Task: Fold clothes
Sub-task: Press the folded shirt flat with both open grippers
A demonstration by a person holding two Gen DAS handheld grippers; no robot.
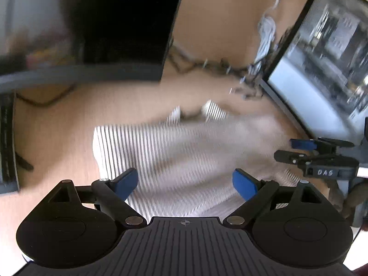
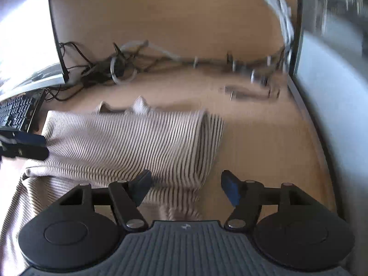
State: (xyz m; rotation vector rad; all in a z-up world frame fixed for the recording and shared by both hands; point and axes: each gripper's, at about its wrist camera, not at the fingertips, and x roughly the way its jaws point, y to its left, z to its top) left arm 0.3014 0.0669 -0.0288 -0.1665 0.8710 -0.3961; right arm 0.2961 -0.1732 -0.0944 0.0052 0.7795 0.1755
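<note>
We are seeing a tangle of cables [image 2: 119,66] lying across the upper middle of the desk [image 2: 264,151], and a keyboard [image 2: 18,112] at the left edge. The striped garment [image 2: 128,142] is lying mid-frame, partly folded. Our left gripper [image 1: 185,182] and right gripper [image 2: 186,187] are both hovering spread wide, grasping nothing.

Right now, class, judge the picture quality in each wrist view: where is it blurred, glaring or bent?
Left wrist view: motion blur smears the striped garment and cables, while the left gripper stays sharp. Right wrist view: glare whitens the monitor at left, the cables streak, and fisheye distortion bows the desk.
</note>
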